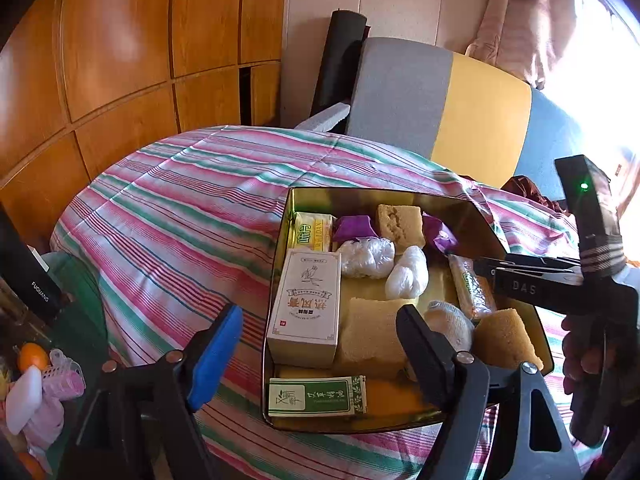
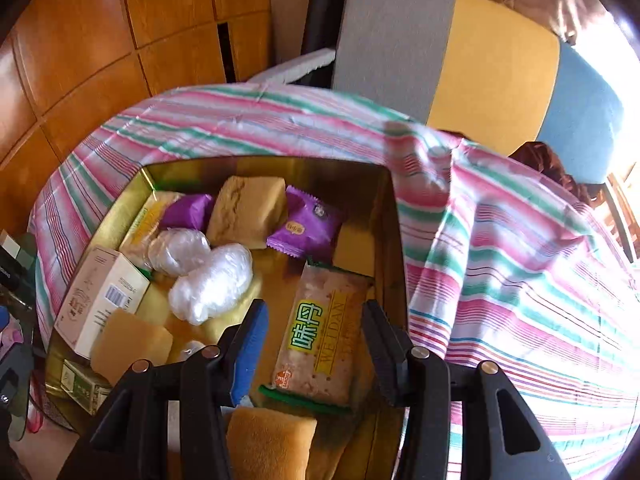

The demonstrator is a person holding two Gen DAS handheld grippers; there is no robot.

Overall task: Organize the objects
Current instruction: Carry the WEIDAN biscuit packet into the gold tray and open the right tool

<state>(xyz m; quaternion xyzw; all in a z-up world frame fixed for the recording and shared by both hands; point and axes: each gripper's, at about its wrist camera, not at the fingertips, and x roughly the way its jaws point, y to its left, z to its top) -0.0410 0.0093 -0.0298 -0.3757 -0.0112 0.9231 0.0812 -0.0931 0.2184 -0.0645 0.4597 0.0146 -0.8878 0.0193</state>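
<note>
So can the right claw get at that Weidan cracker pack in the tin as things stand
Probably yes. The right claw is open and hangs right over the cracker pack, a finger on each side. The pack lies flat, top bare, by the tin wall. Nothing blocks it.

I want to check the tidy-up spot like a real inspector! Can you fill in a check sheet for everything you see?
Surface: striped cloth over a rounded top.
Job's things: gold tin on the cloth, holding a white box, a green box, a cracker pack, purple packets, two clear plastic bundles and tan sponge-like blocks.
Clutter: small pink and orange things at the left edge.
Grippers: left gripper open, empty, over the tin's near side; right gripper open astride the cracker pack, pads not pressing it.
Cables: nothing seen.
Surroundings: wooden cabinets, a grey, yellow and blue chair, a bright window.
</note>
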